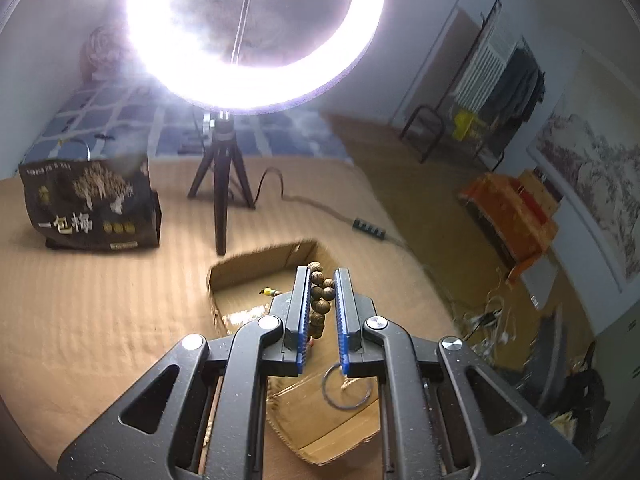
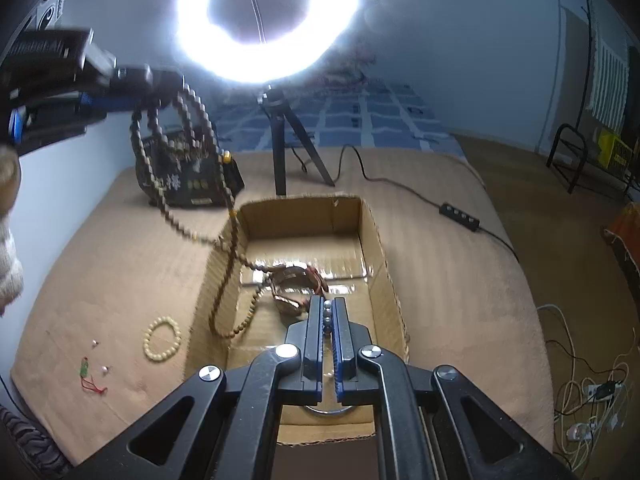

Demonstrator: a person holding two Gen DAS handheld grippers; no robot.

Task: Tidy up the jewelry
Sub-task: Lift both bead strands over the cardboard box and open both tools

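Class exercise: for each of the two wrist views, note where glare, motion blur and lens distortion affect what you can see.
Left wrist view: the ring light blows out to white and hazes the bedding behind it; the carton rim is smeared by motion. Right wrist view: the same lamp flares, the left tool and its hanging wooden bead strand are blurred, glare streaks the carton floor, and fisheye curvature bends the room's edges.

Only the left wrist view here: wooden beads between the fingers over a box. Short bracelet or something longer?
Observer: Longer: the wooden bead strand hangs in loops from the left gripper and trails over the wall into the cardboard box.
Operator: Is the right gripper holding anything?
Observer: Yes, the right gripper is shut on a few grey metallic beads.
Operator: Anything outside the box?
Observer: A cream bead bracelet lies on the blanket, left of the box.
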